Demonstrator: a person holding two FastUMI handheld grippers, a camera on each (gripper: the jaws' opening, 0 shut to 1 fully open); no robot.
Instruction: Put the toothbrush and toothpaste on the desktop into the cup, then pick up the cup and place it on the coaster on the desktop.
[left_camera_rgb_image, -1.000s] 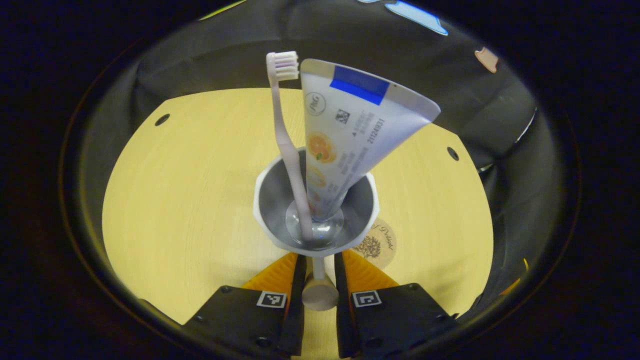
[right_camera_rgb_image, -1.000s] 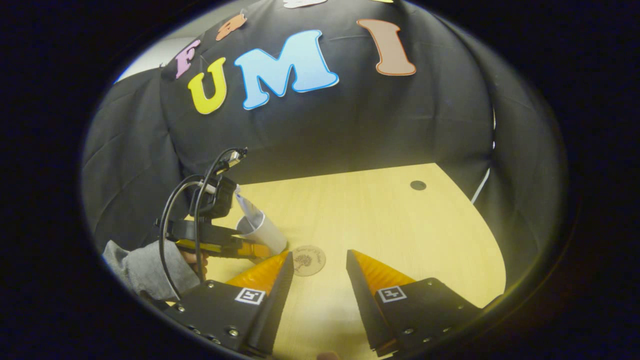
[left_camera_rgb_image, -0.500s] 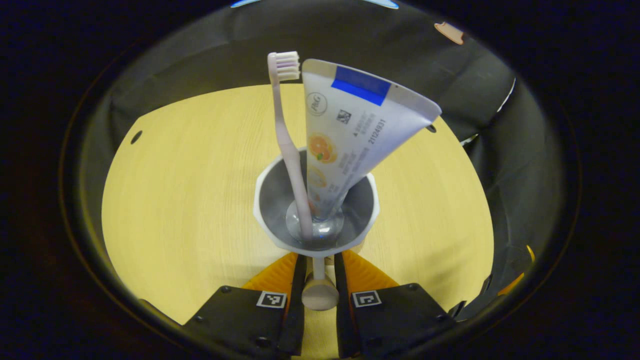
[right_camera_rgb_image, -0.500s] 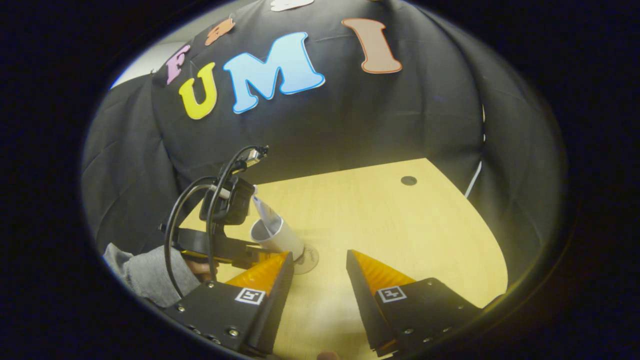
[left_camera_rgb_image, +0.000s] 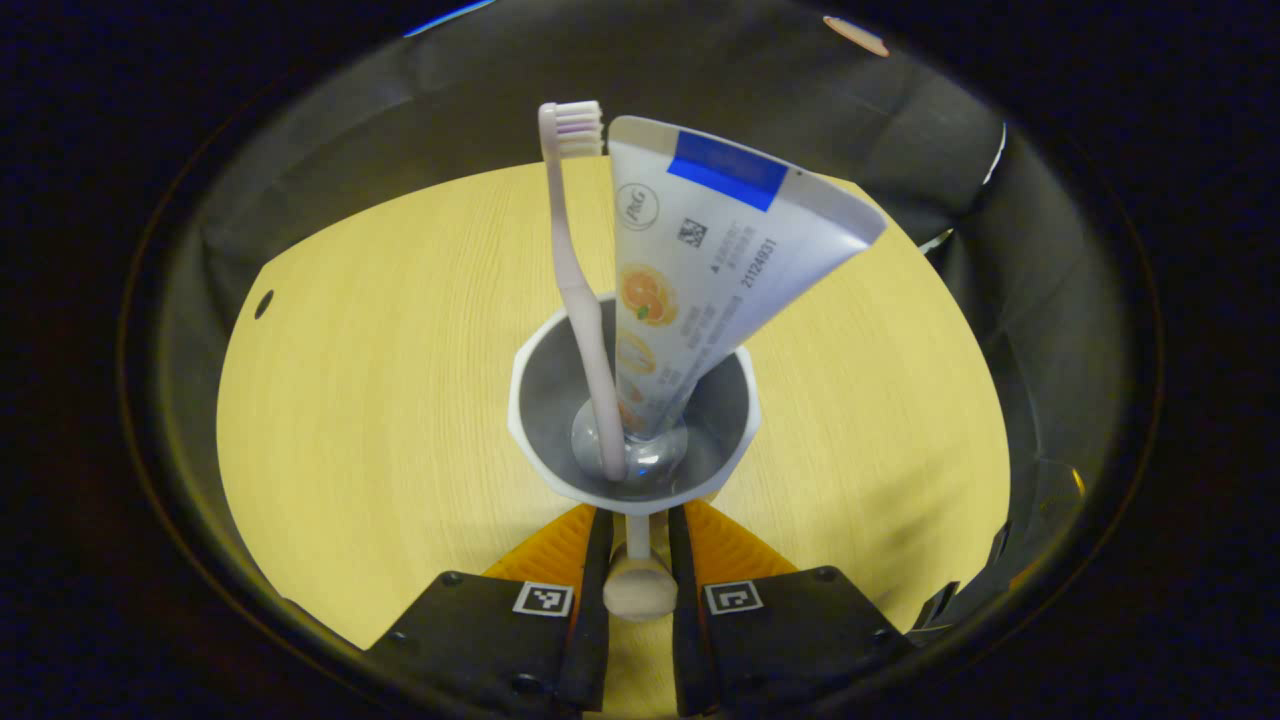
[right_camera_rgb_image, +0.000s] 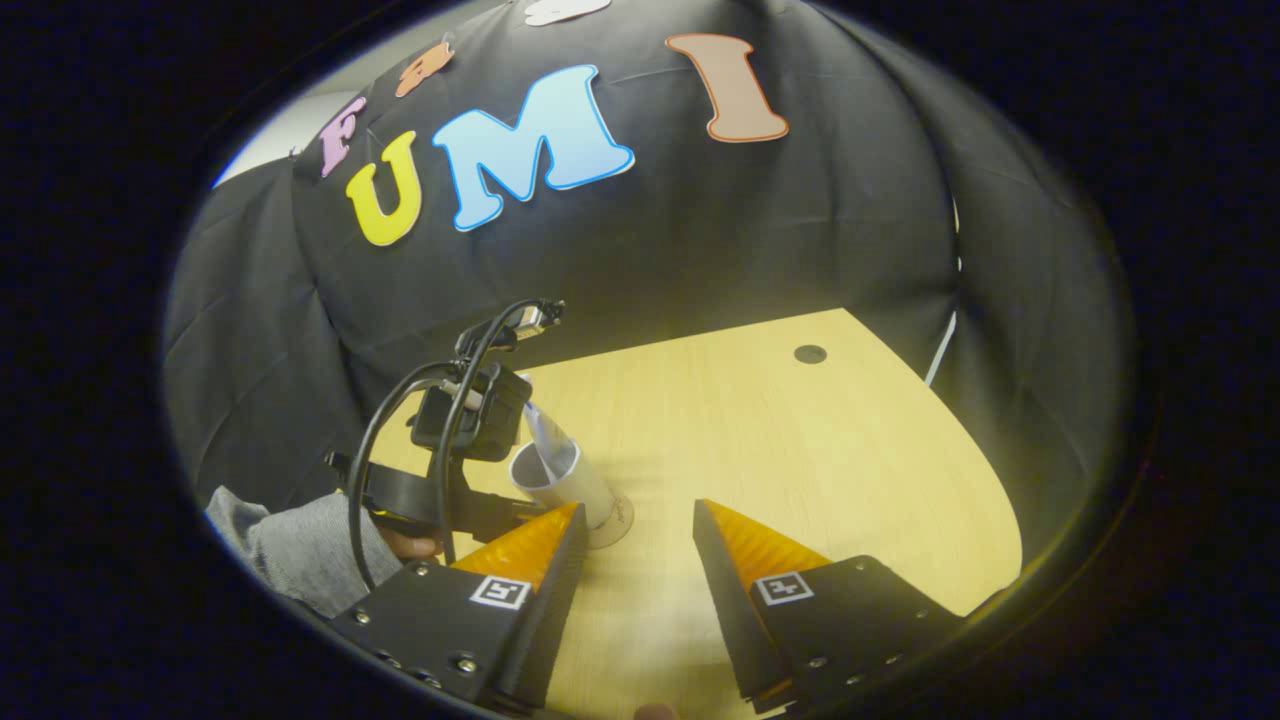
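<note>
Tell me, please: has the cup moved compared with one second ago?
Yes. In the right gripper view the cup, held by the left gripper, has come rightward and down over the coaster, which it now partly covers.

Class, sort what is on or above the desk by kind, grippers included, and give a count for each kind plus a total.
Toothbrush: 1
Toothpaste tube: 1
Cup: 1
Coaster: 1, partly under the cup
Grippers: 2, the left gripper and the right gripper
Total: 6
</note>
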